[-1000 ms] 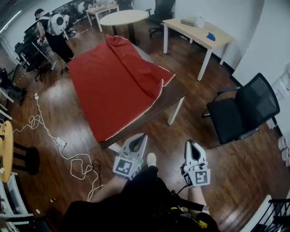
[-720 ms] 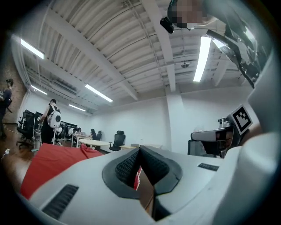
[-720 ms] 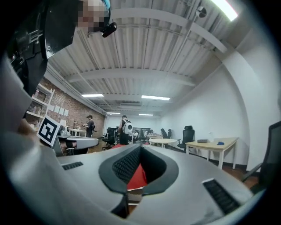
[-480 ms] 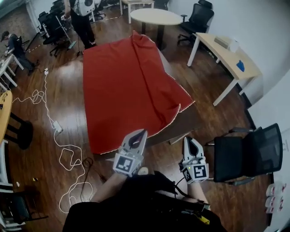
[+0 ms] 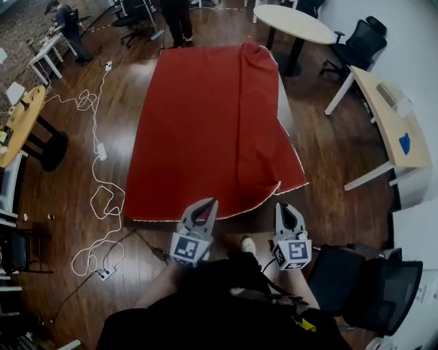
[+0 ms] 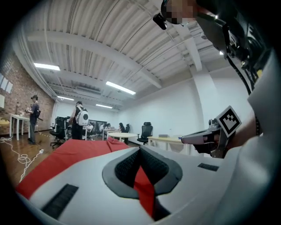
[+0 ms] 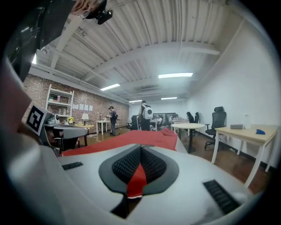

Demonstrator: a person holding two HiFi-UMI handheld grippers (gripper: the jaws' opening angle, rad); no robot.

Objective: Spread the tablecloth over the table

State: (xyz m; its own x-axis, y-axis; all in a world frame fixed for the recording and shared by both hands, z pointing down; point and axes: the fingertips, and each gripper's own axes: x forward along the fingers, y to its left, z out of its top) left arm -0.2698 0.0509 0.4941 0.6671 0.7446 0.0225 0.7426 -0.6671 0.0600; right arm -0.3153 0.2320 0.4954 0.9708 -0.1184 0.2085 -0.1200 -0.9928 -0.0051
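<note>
The red tablecloth [image 5: 212, 123] lies over the long table, with its white-trimmed near hem just ahead of me. Along its right side the cloth is doubled over, and a strip of bare table top [image 5: 284, 102] shows beside it. My left gripper [image 5: 207, 203] reaches over the near hem, jaws shut and pinching nothing. My right gripper [image 5: 282, 205] is shut too, just off the hem's right corner. In the left gripper view the cloth [image 6: 66, 162] stretches away level beyond the shut gripper [image 6: 140, 151]. The right gripper view shows the same cloth [image 7: 145, 136], its red visible through the slit of the shut gripper [image 7: 141, 149].
A white cable [image 5: 102, 198] loops over the wooden floor on the left. A black office chair [image 5: 369, 287] stands close at my right, with a desk [image 5: 393, 130] further right and a round table [image 5: 304, 24] beyond the far end. A person [image 5: 174, 10] stands at the back.
I have come round from the table's corner and now face its near end squarely. Both grippers came forward to the hem, still shut. The cloth lies as before.
</note>
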